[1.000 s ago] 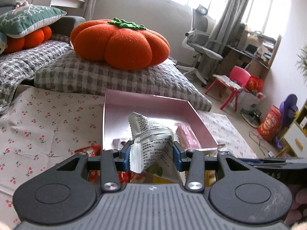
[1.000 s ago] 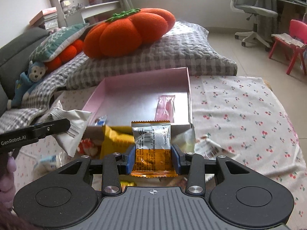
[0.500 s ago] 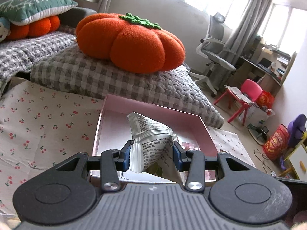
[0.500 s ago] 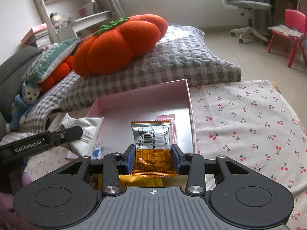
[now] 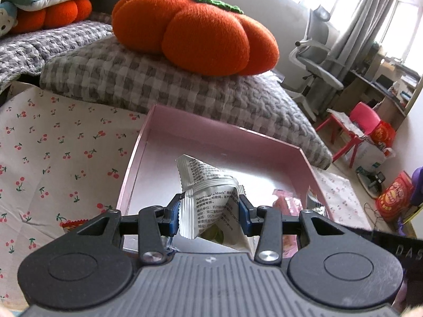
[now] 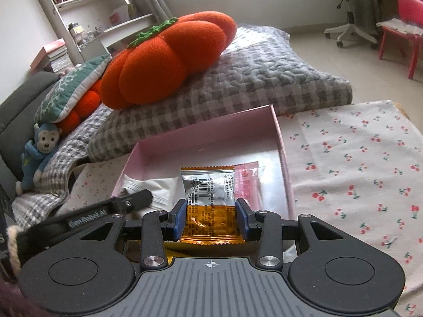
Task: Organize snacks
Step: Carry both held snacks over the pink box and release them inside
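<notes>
Pink tray [image 6: 280,132]: both tools over it, left tool [image 5: 209,213] clamping white packet [image 5: 208,195], right tool [image 6: 211,220] orange packet [image 6: 208,198] (floor mostly free).

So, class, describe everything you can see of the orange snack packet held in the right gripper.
The orange snack packet is a flat, glossy foil pouch with zigzag-cut end seals. Its far part is silver, printed with a barcode and small text; its near part is orange. It is clamped across its width by the right gripper, whose blue pads press on both sides. It is held over the near end of the pink tray, partly hiding a pink packet behind it.
</notes>
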`<state>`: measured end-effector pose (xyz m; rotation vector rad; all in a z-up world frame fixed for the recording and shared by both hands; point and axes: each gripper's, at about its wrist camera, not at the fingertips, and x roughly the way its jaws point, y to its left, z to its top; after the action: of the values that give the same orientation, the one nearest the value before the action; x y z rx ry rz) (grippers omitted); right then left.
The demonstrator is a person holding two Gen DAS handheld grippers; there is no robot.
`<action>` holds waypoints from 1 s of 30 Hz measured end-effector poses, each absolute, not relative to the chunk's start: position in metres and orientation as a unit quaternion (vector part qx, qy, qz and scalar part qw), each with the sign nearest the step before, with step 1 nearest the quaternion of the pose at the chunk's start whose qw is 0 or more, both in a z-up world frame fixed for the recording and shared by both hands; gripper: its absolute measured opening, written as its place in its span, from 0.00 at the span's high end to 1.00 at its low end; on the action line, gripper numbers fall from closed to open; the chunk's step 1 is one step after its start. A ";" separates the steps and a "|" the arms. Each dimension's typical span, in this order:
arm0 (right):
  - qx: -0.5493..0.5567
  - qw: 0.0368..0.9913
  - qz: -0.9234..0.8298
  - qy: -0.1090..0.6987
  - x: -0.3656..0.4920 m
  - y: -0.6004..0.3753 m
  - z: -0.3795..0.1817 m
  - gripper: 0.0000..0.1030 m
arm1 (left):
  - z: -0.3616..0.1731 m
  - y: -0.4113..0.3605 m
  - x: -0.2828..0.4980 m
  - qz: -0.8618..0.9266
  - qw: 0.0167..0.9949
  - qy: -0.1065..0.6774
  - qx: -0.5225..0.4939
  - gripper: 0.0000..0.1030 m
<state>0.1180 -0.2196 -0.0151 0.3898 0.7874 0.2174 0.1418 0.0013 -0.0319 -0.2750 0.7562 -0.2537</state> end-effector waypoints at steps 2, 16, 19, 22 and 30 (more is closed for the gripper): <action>0.200 0.895 0.109 0.384 0.123 -0.219 -0.019 0.63 | -0.035 0.001 0.143 -0.121 0.911 0.372 -0.130 0.62; 0.223 0.883 0.098 0.401 0.137 -0.208 -0.039 0.63 | -0.041 -0.005 0.145 -0.102 0.919 0.372 -0.078 0.61; 0.211 0.888 0.086 0.400 0.137 -0.206 -0.040 0.63 | -0.042 -0.002 0.147 -0.097 0.918 0.374 -0.085 0.60; 0.212 0.888 0.084 0.400 0.137 -0.207 -0.041 0.61 | -0.040 0.001 0.146 -0.100 0.917 0.375 -0.097 0.58; 0.218 0.889 0.083 0.393 0.133 -0.212 -0.033 0.47 | -0.032 0.000 0.139 -0.107 0.920 0.369 -0.082 0.39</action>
<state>0.1330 -0.2118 -0.0334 0.4534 0.8174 0.1727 0.1391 0.0000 -0.0325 -0.1695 0.7585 -0.2206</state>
